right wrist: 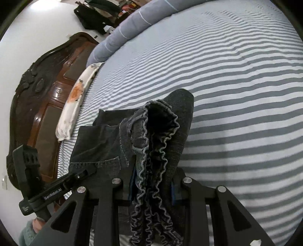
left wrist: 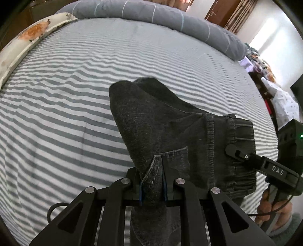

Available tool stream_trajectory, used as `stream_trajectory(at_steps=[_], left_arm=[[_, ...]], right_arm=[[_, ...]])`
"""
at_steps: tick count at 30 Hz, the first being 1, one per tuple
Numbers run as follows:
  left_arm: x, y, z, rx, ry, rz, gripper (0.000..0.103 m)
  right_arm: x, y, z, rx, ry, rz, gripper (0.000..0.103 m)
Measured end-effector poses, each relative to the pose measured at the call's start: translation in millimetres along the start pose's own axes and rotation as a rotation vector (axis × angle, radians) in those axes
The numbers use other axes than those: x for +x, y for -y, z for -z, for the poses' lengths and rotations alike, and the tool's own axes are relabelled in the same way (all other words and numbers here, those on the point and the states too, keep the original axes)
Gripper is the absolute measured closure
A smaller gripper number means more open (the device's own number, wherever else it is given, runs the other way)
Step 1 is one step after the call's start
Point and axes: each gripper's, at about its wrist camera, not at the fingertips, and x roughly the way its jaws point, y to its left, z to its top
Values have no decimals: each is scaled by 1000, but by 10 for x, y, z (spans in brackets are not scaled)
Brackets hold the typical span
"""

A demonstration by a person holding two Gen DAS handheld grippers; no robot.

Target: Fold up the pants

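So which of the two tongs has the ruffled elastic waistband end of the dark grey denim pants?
The right tongs: frilly gathered waistband bunches between them. The left tongs pinch a flat stitched hem of the dark grey denim pants instead.

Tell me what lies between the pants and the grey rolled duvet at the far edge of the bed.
Only bare striped sheet lies between the pants and the duvet; the left wrist view shows it.

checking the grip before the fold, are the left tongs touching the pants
Touching. The left wrist view shows the left tongs clamped on a bunched fold of the dark pants, denim pressed between both fingers.
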Motion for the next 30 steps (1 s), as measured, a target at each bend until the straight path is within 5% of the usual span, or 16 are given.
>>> stream_trajectory(at_steps=[2, 5, 9, 19, 30], left_arm=[[90, -40, 25, -5, -7, -19, 85], [167, -63, 93, 32, 6, -80, 66], [155, -35, 139, 54, 6, -137, 54], [-207, -66, 821, 19, 11, -180, 52], [-120, 4, 1026, 17, 11, -256, 52]], right_arm=[[52, 54, 4, -13, -3, 26, 74], [71, 152, 19, -9, 4, 40, 60], [6, 191, 70, -11, 16, 114, 48], [-502, 156, 545, -54, 60, 186, 39], [-262, 264, 661, -28, 33, 286, 35]])
